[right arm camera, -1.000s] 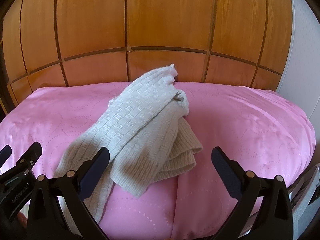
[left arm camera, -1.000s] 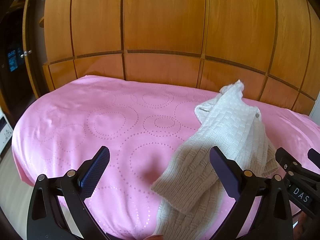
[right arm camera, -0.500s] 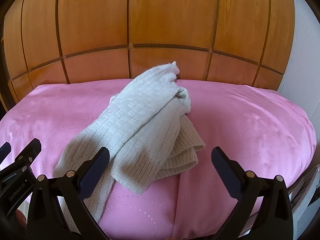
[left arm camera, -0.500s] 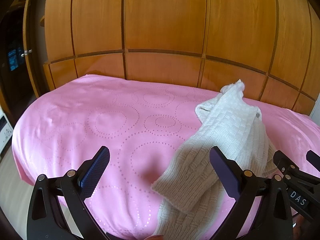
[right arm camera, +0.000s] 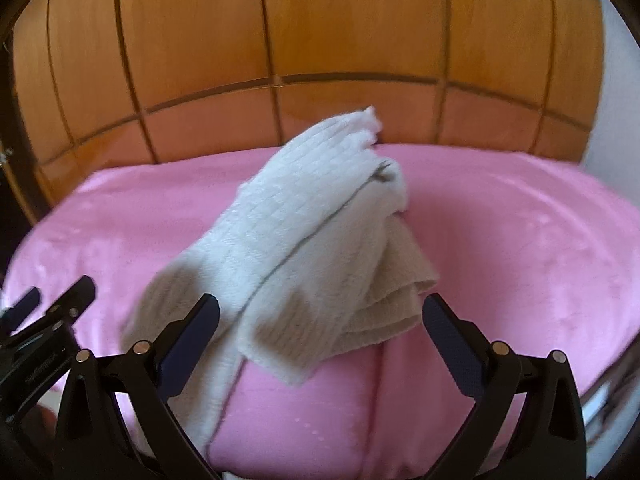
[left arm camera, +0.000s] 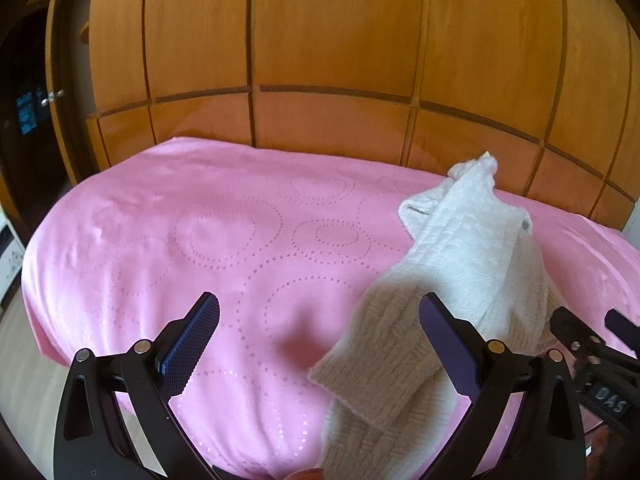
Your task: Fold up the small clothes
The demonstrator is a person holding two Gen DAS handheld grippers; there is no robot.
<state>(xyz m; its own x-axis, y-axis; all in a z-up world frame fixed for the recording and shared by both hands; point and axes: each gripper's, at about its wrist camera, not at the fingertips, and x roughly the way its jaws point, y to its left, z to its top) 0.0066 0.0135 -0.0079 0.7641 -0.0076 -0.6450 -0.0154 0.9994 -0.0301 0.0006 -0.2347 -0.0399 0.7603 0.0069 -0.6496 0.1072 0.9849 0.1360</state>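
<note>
A cream knitted garment [left arm camera: 452,264] lies crumpled in a long heap on the pink bed cover [left arm camera: 224,240], its near end hanging over the front edge. It also shows in the right wrist view [right arm camera: 304,248], with a beige folded part on its right side. My left gripper [left arm camera: 320,332] is open and empty, low at the bed's front edge, left of the garment. My right gripper [right arm camera: 320,332] is open and empty, just in front of the garment's near end. Each gripper shows at the edge of the other's view.
A wooden panelled wall [left arm camera: 320,60] stands right behind the bed. A dark doorway [left arm camera: 24,120] is at the far left. A white wall [right arm camera: 616,80] is at the right. The pink cover [right arm camera: 520,240] spreads on both sides of the garment.
The right gripper has moved closer to the garment and shifted a little; its view is blurred. The left gripper has barely moved. Both stay open.
</note>
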